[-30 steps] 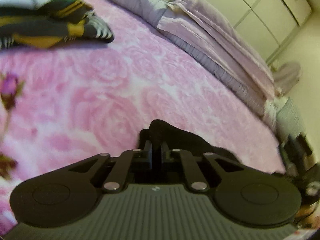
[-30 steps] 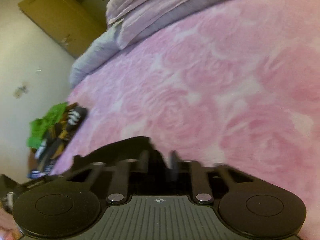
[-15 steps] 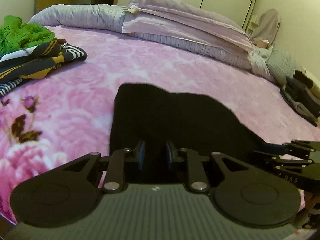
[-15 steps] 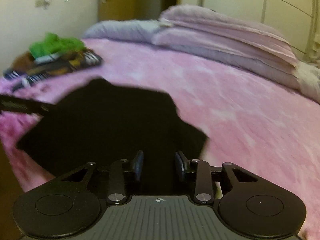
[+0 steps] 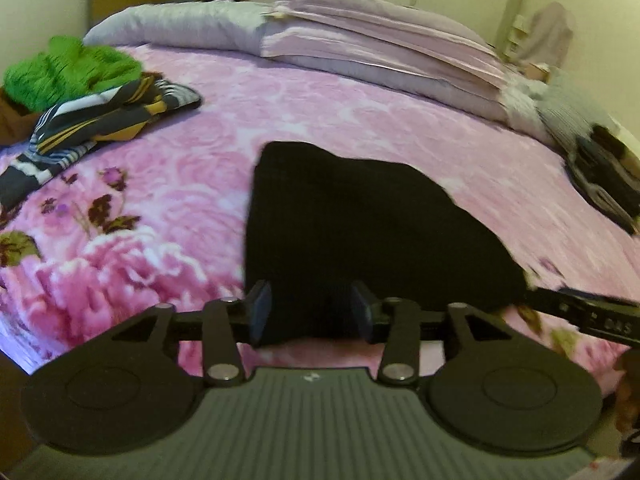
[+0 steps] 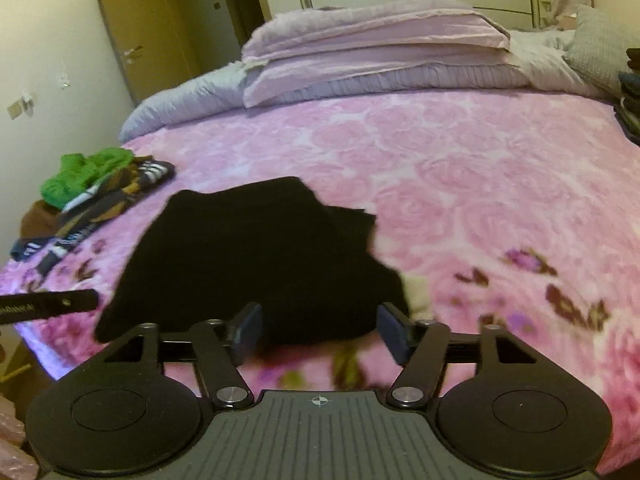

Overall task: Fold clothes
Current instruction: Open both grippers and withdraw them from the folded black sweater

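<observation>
On the pink bed (image 5: 360,112), near its front edge, lies the black garment (image 5: 360,220). Both hand-held grippers, left (image 5: 310,314) and right (image 6: 320,330), have fingers apart, the clothes pile (image 5: 80,96) at 10 o'clock.

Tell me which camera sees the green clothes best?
The left wrist view: the green clothes look big and fuzzy there, topping the striped pile. The right wrist view shows them smaller, far off at the bed's left edge.
</observation>
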